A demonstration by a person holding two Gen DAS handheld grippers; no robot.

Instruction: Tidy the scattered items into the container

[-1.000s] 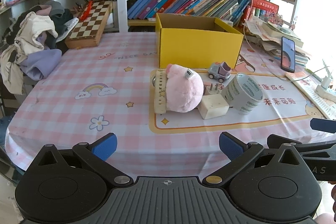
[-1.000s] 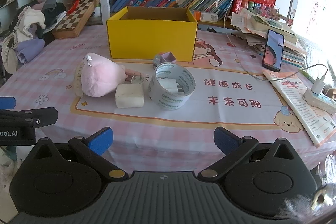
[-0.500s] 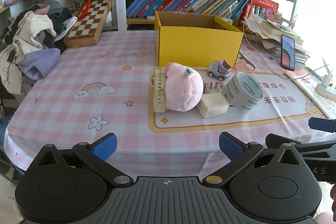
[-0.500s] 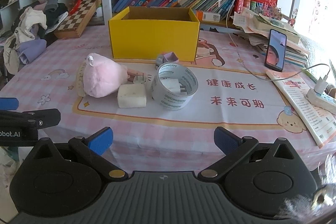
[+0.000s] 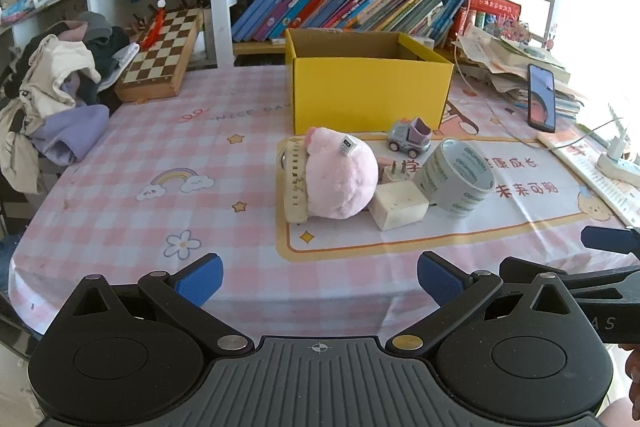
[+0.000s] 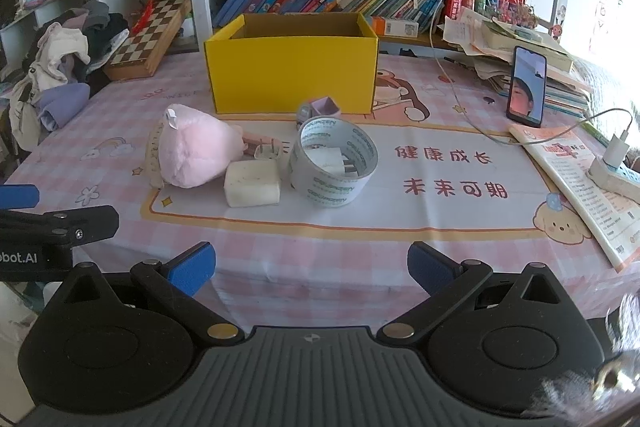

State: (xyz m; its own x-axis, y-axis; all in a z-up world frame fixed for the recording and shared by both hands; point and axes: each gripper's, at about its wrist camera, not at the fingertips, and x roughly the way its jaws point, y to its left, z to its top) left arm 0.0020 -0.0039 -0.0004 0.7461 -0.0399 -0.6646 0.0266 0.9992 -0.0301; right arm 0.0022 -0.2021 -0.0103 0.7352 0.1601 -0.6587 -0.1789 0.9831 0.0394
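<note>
- Jaws of the left gripper (image 5: 319, 277) are spread wide apart with nothing between them, held above the near edge of the table (image 5: 120, 163).
- Jaws of the right gripper (image 6: 311, 264) are likewise held wide apart and empty, at the same near edge.
- The yellow box (image 6: 292, 77) is seen standing open-topped behind the scattered items; its inside is not shown.
- A pink plush toy (image 6: 196, 153) is seen lying on the printed mat, leaning against a cream ruler-like strip (image 5: 294, 183) on its far-left side.
- A white block (image 6: 252, 183) is found just beside the plush, and a plug adapter (image 6: 267, 151) lies behind it.
- A tape roll (image 6: 334, 163) is set on its side next to the block, with a small white object inside its ring.
- A toy truck (image 5: 410, 137) is placed between the tape roll and the box front.
- A phone (image 6: 526, 87) is propped upright at the right.
</note>
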